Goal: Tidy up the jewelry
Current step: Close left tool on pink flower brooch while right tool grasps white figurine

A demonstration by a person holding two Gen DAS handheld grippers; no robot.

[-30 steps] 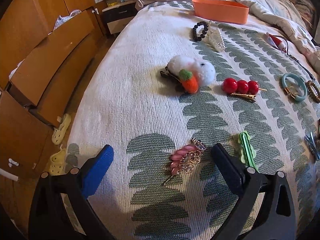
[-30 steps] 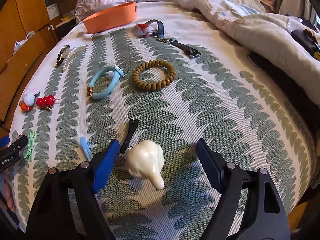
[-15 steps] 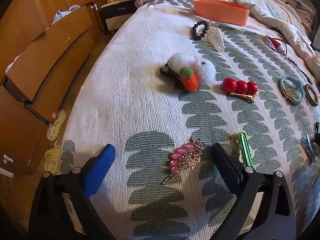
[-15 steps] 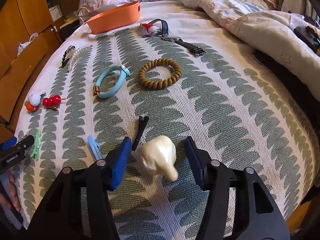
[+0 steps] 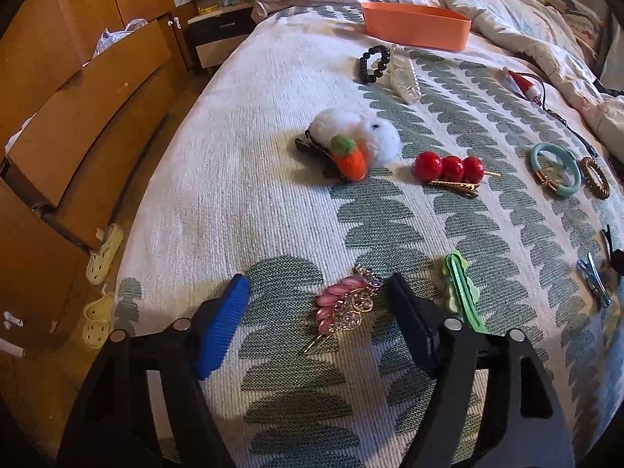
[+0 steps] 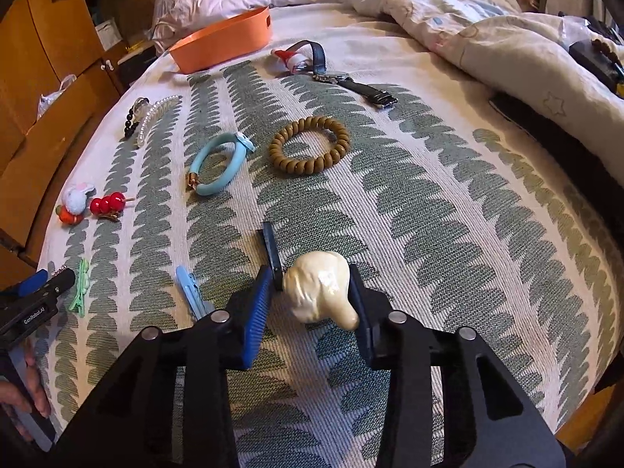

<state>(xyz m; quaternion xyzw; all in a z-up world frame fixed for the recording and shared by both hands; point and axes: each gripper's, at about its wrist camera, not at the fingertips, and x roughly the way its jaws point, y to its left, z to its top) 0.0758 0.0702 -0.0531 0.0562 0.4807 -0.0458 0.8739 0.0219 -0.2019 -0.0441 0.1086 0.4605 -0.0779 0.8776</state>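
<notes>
On the leaf-patterned green and white bedspread (image 6: 448, 202), the right gripper (image 6: 312, 292) has just been closing its jaws around a glossy cream-coloured pearly hair clip with a rounded body and a tapering tip (image 6: 318, 296). The right-hand pad appears to touch the clip's side, while a narrow gap remains at the blue ribbed left pad, so the grip does not look firm yet. That clip looks hard, smooth and probably slippery; its bulbous middle is the sensible place to squeeze, since the narrow tip would likely slide out. A slim dark hair clip (image 6: 271, 249) lies just beside the left pad and could be caught along with it. The left gripper (image 5: 318, 319) has also been closing, its jaws standing apart on either side of a pink-petalled gold filigree hair clip with rhinestones (image 5: 345, 304), without touching it. This piece looks light, thin and delicate, lying flat on soft fabric; it is best pinched across its stiff metal body rather than the stones. The orange oval plastic bin (image 5: 415, 25) sits far up the bed.
</notes>
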